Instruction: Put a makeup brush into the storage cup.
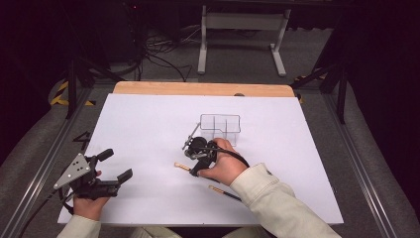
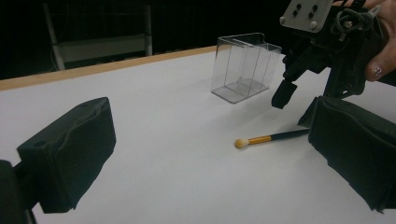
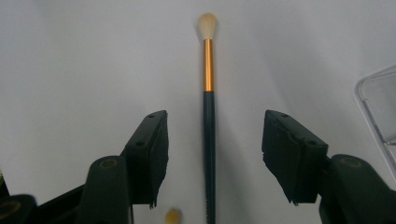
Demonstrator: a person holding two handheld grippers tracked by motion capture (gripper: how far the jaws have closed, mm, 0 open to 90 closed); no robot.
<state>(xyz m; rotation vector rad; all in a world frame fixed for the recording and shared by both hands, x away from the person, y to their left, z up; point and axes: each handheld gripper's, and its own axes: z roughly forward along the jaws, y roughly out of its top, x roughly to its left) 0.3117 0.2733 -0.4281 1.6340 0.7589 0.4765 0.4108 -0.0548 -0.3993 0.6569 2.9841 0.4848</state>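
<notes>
Right gripper view: brush [image 3: 208, 116] flat on white surface [image 3: 70, 56], handle centred between spread jaws, pads clear of it both sides. Lower straight, keep handle centred, pinch dark handle below gold ferrule (second brush [image 1: 225, 193] lies near wrist). Box [image 1: 220, 127] just beyond. Left gripper [image 1: 116, 168] idle, jaws spread, nothing between.

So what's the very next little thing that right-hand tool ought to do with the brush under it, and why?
Probably close on it. In the right gripper view the brush lies lengthwise on the white table between the right gripper's jaws, which stand open with a gap on each side of the dark handle. A small squeeze should grip it.
</notes>
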